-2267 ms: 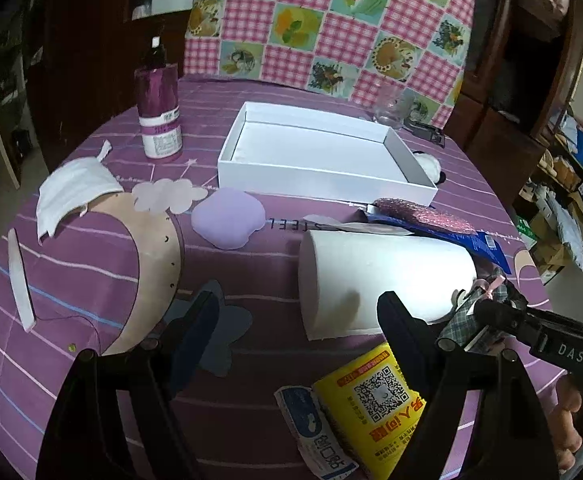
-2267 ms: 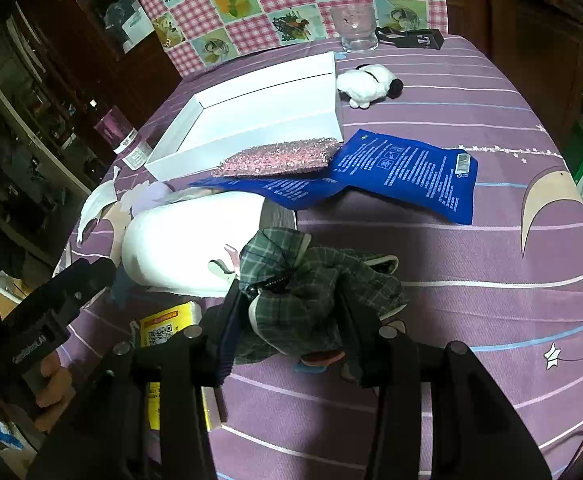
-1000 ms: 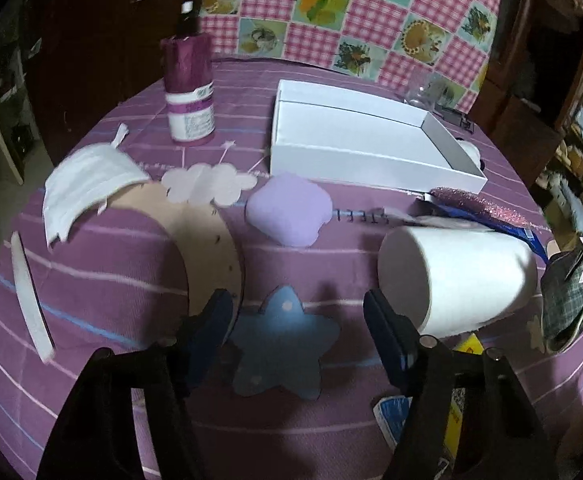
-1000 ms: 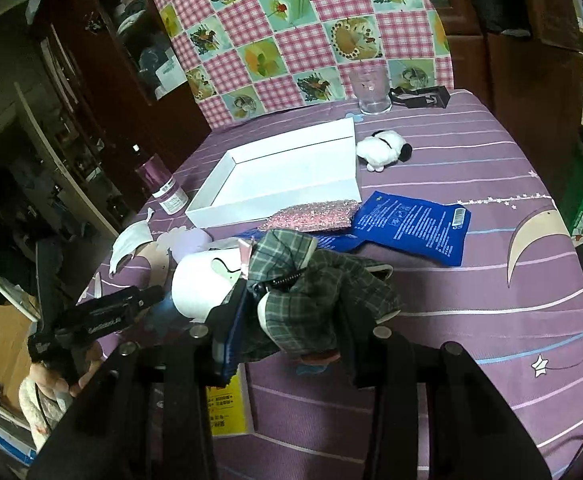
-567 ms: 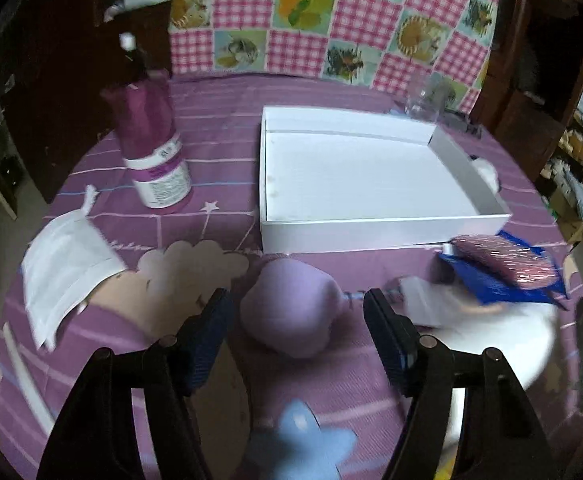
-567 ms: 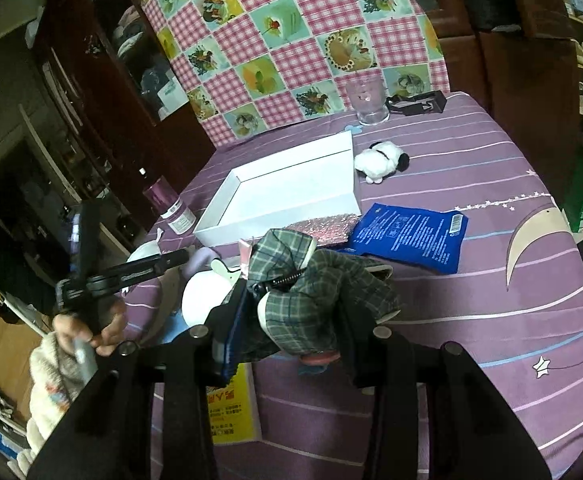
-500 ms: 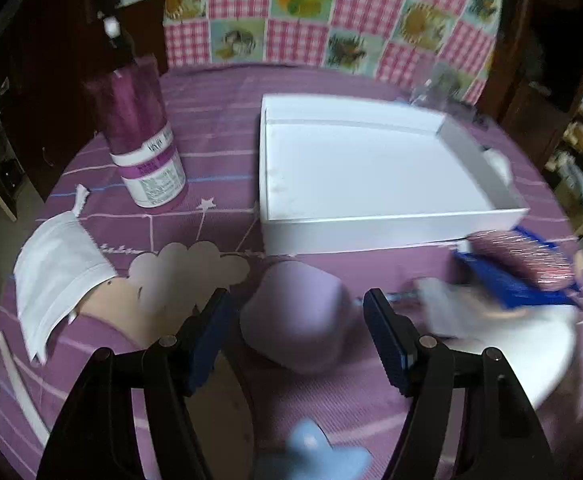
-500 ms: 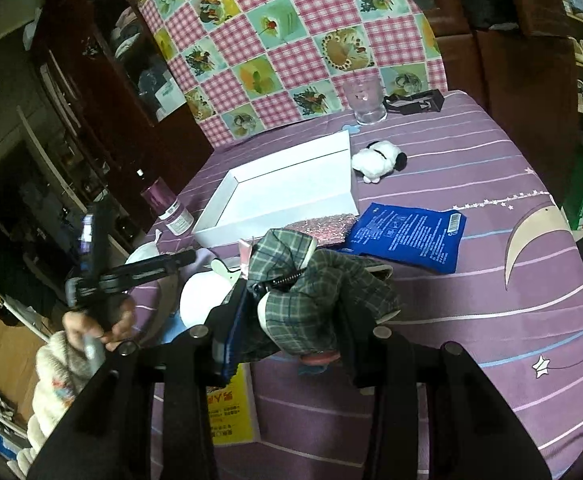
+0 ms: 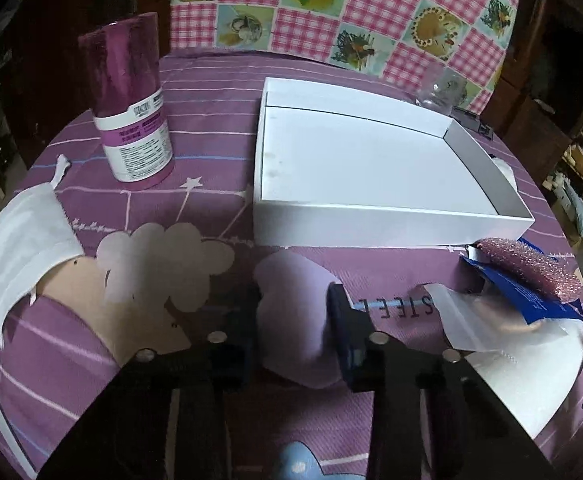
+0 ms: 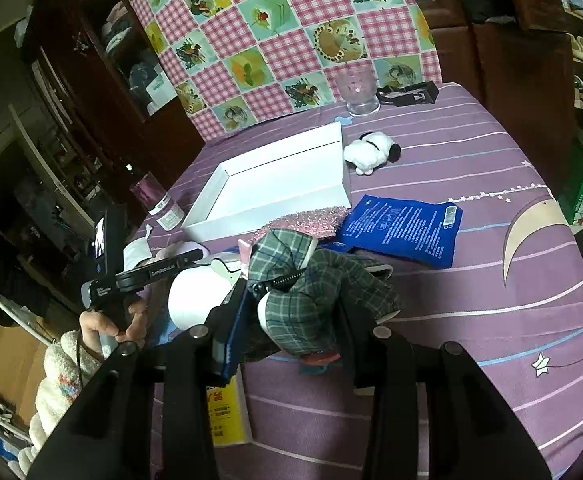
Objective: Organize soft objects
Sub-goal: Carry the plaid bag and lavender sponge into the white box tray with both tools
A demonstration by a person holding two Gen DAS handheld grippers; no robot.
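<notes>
A purple-clothed round table holds an empty white box. Just in front of its near wall, the left gripper has just been closing and now squeezes a lilac cushion. The right gripper grasps a plaid cloth bundle above the table.

On the table there is one white box. Just in front of it lie one lilac cushion, one pink glittery sponge and one blue packet. One purple bottle stands left of the box; one plush dog and one glass sit right of it. One white roll, one face mask and one plaid cloth toy complete the count.
</notes>
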